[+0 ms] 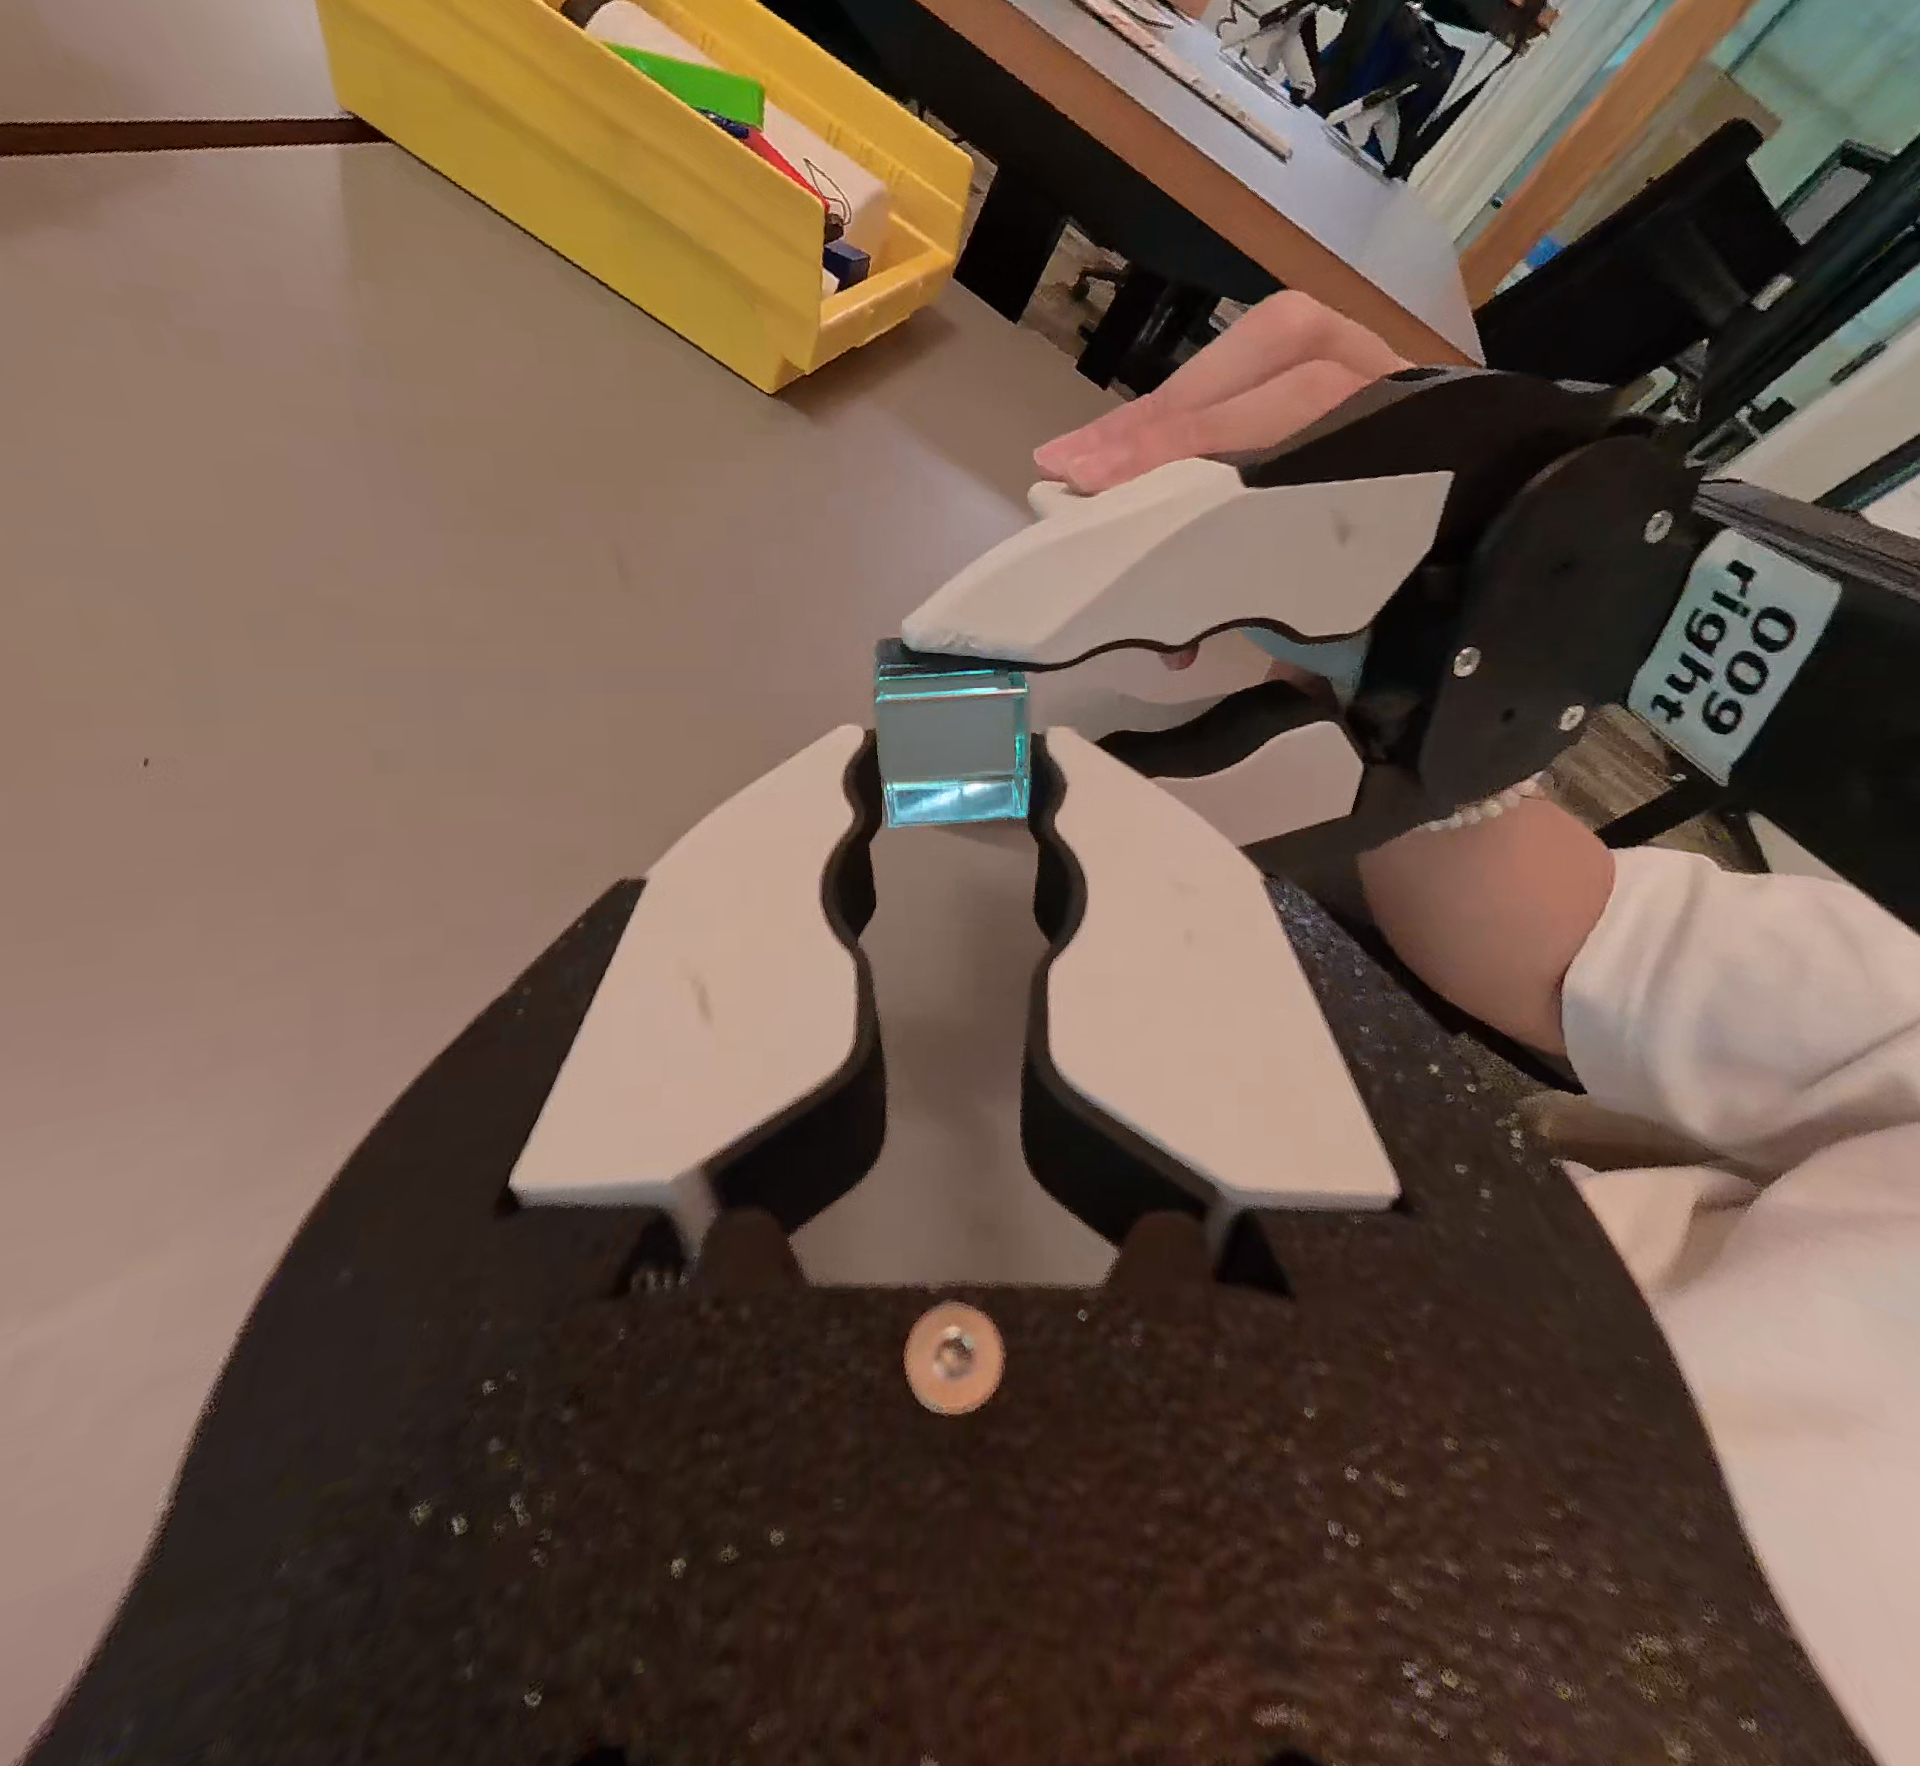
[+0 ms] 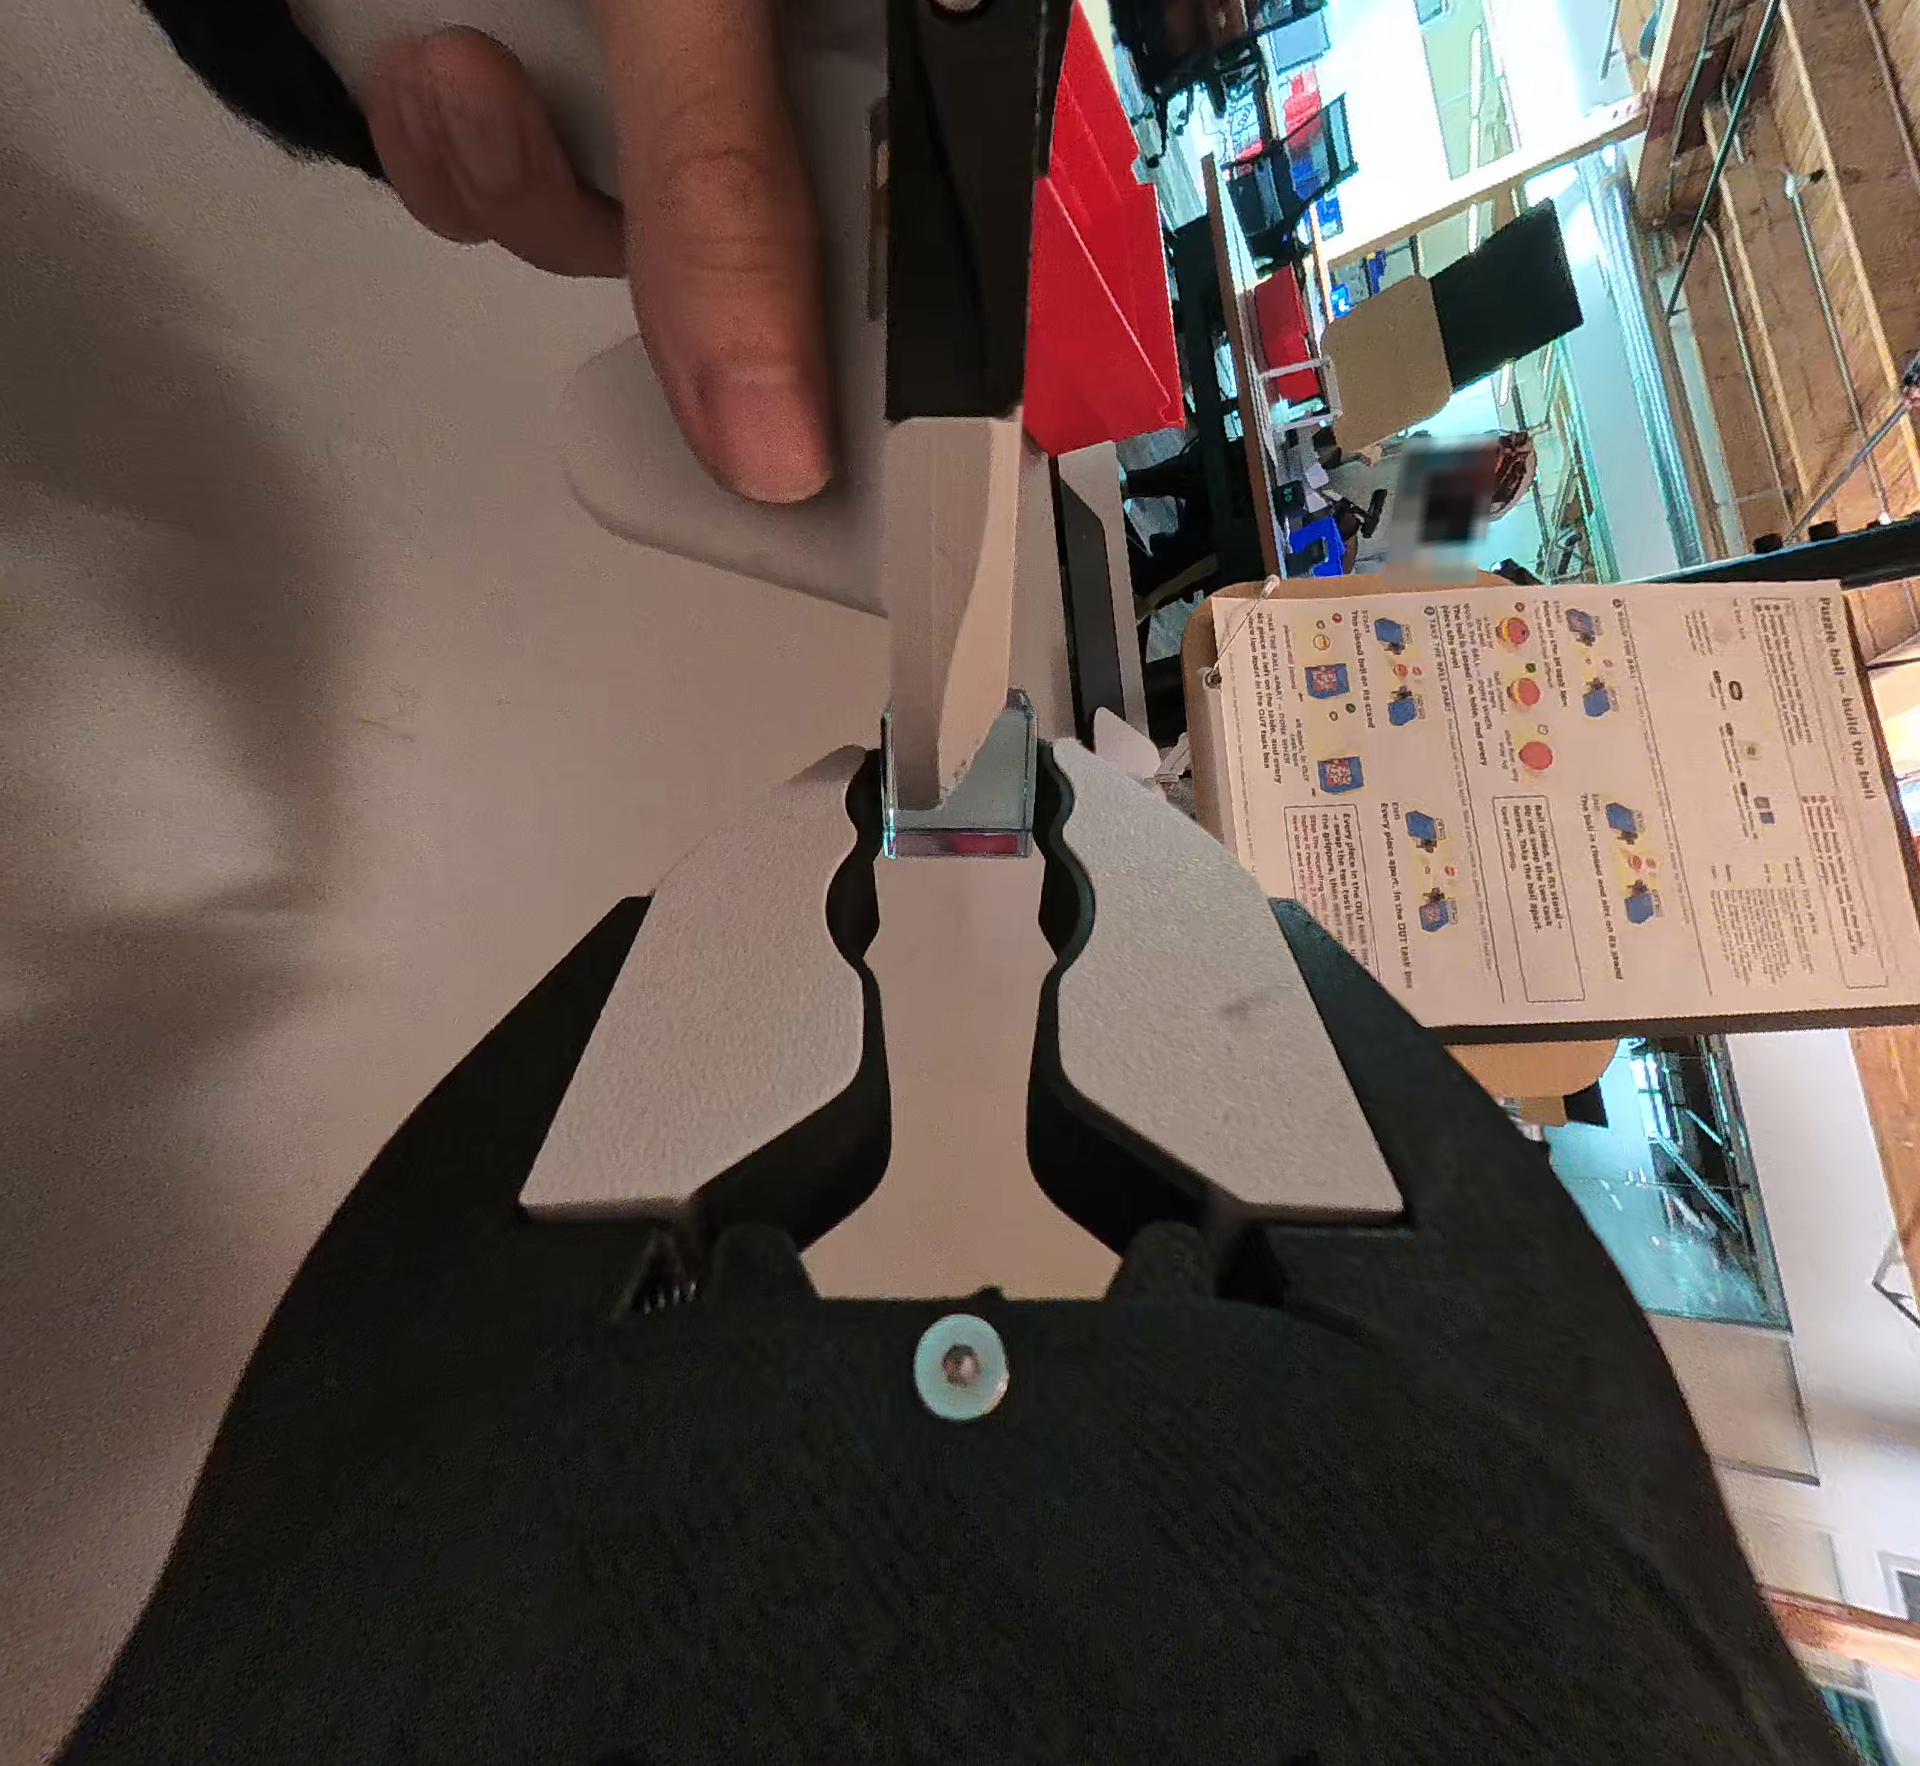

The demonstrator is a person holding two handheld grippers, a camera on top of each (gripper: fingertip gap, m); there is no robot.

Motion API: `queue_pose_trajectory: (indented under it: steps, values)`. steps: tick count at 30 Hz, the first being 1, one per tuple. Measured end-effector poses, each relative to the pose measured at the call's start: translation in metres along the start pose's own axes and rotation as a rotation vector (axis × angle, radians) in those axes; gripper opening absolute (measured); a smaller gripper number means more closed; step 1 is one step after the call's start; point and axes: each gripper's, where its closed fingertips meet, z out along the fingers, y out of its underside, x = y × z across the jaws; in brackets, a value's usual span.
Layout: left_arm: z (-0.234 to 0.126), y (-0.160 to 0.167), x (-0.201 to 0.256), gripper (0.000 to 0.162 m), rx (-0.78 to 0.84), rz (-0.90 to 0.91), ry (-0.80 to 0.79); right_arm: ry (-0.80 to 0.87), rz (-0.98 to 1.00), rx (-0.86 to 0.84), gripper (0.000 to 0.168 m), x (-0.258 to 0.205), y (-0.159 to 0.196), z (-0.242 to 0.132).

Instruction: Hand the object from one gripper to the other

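The object is a small clear glass cube (image 1: 953, 748) with teal-tinted edges, held above the tabletop (image 1: 312, 573). The left gripper (image 1: 953, 760) clamps its side faces. The right gripper (image 2: 956, 781), turned crosswise, also clamps it at the fingertips.

Both pictures were lit warmly from indoor lamps. Bright daylight was seen through windows at the upper right of each frame, washed out to pale white. Soft shadows were cast on the table (image 1: 312, 573). A small glow was caught in the clear cube (image 1: 953, 750). Straight lines were bent near the edges. Far things were blurred.
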Motion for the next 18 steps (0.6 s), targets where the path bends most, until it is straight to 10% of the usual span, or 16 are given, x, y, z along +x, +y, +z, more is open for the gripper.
queue_pose_trajectory:
  steps: [6, 12, 18]
  values:
    - [-0.006, -0.011, 0.003, 0.026, 0.083, 0.108, 0.059, -0.018, 0.207, 0.113, 0.037, 0.008, -0.010, -0.008]
    - [-0.030, -0.038, 0.011, 0.026, 0.309, 0.505, 0.033, -0.392, 0.980, 0.393, 0.083, 0.017, -0.027, -0.032]
    - [-0.036, -0.031, 0.025, 0.026, 0.370, 0.941, -0.012, -0.799, 1.613, 0.772, 0.055, 0.038, -0.038, -0.044]
